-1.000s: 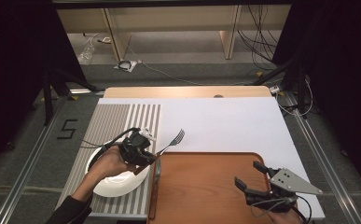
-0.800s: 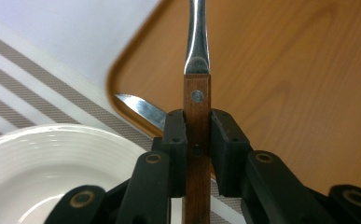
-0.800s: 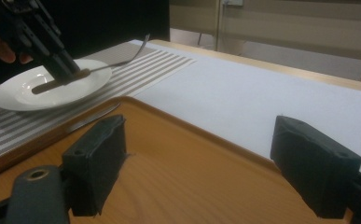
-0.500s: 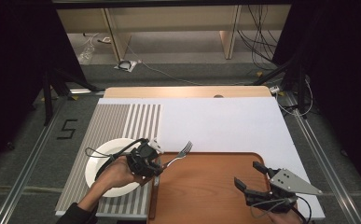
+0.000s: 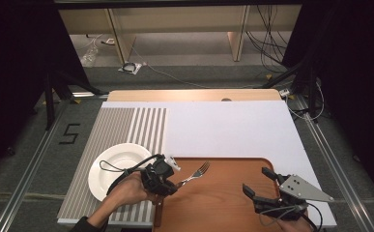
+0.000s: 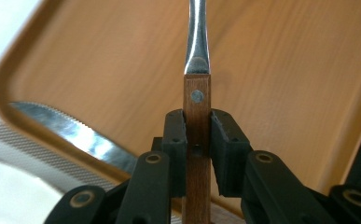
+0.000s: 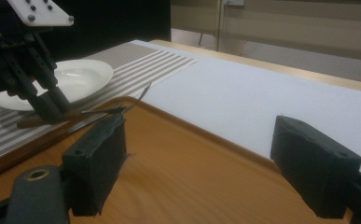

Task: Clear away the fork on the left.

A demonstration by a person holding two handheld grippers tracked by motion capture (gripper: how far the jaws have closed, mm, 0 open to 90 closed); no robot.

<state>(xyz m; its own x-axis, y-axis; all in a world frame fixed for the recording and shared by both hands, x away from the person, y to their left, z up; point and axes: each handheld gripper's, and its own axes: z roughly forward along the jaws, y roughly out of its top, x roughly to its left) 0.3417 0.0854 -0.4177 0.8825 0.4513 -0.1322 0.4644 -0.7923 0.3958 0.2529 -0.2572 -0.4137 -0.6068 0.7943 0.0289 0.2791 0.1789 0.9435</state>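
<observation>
in the high view, the left gripper (image 5: 171, 182) sits at the left edge of the wooden tray (image 5: 233, 212), pinching a fork (image 5: 193, 174) by its handle; the tines point up and to the right over the tray's near-left part. a white plate (image 5: 108, 164) rests on the striped placemat (image 5: 122, 130) just left of that hand, near the table's front-left corner. the right gripper (image 5: 259, 186) lies over the tray's right side with its jaws spread and nothing between them.

in the left gripper view, the two black pads press on either side of the fork's brown wooden handle (image 6: 197, 116), and the steel neck runs straight up over the tray (image 6: 285, 70). a serrated knife blade (image 6: 75, 133) lies across the tray's rim at lower left.

in the right gripper view, the black jaws stand wide apart above the tray (image 7: 192, 172). farther off at the left, the left gripper (image 7: 52, 105) holds the fork (image 7: 117, 108) low over the tray's edge, with the plate (image 7: 71, 79) behind it.
</observation>
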